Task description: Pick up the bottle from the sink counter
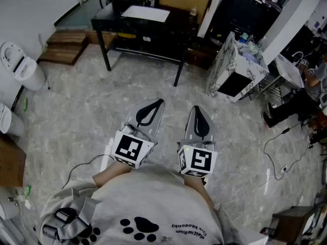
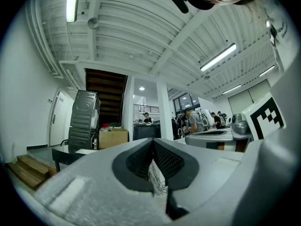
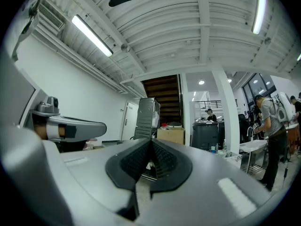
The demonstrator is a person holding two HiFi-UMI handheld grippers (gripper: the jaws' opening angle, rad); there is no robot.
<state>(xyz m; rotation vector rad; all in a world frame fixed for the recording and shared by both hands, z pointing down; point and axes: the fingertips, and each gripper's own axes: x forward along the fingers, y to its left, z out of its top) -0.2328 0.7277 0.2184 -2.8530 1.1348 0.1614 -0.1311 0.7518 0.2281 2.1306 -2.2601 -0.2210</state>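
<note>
Much floor (image 1: 76, 121) lies ahead, with a black table (image 1: 143, 22) beyond it. The left claw (image 1: 160, 101) and the right claw (image 1: 195, 107) are held level near the body, both with jaws closed on nothing. I judge the task is only at the approach: the next move is to walk and search. I cannot make out the bottle in any view, so it is surely well apart from both claws.

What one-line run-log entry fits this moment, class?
left tool: shut, empty | right tool: shut, empty | counter: ahead, unreached
</note>
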